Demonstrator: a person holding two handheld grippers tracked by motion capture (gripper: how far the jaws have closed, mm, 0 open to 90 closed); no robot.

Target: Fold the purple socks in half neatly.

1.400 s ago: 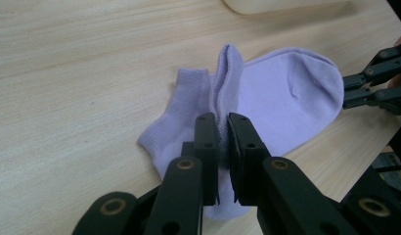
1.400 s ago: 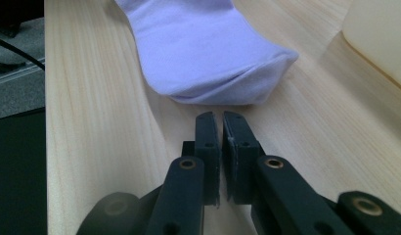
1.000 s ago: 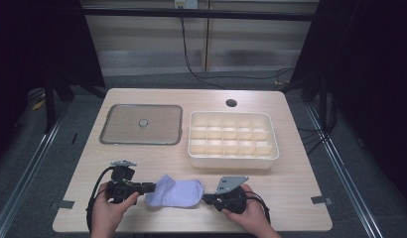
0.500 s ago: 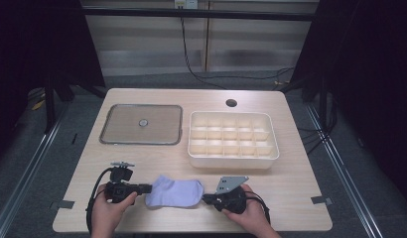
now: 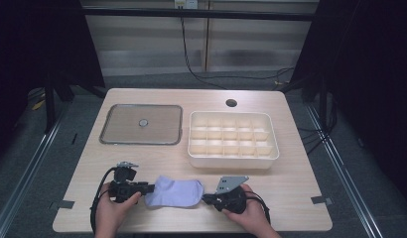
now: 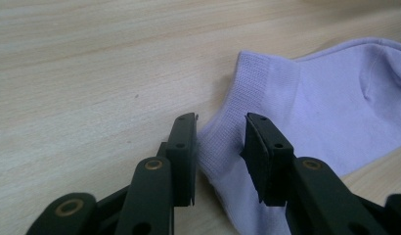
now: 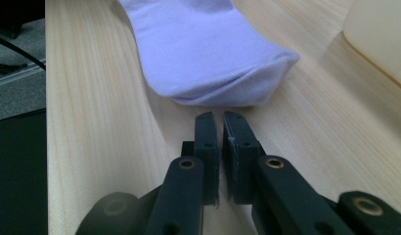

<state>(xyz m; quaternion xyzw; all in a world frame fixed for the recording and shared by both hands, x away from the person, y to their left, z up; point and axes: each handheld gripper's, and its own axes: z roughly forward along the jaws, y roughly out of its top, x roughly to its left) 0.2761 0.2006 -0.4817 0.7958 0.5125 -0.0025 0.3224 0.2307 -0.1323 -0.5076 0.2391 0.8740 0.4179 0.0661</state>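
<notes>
1. My left gripper (image 6: 220, 147) stands with its jaws parted; they have just been opening, and the sock's (image 6: 306, 122) ribbed cuff lies in the gap between them with neither pad pressing on it. I judge I am letting the cuff go so the sock settles flat.
2. My right gripper (image 7: 220, 142) sits with its jaws drawn together on nothing, the pads almost touching. The sock's rounded toe end (image 7: 228, 90) lies just ahead of the tips, apart from them.
3. So the sock (image 5: 174, 192) lies between my two grippers on the table, cuff at the left gripper (image 5: 147, 188), toe toward the right gripper (image 5: 205, 199).
4. The sock is a pale lilac knit, soft and limp, with a finer ribbed band at the cuff and a folded double layer at the toe. It will slump wherever it is not held.
5. Under it the table (image 5: 291, 183) is pale wood grain, smooth and matt.
6. Beyond my right gripper stands a cream box (image 5: 233, 159), rigid plastic split into small square cells, likely where the sock belongs.
7. Beyond my left gripper lies a flat clear lid (image 5: 141, 124) with a metal rim and a small centre knob.
</notes>
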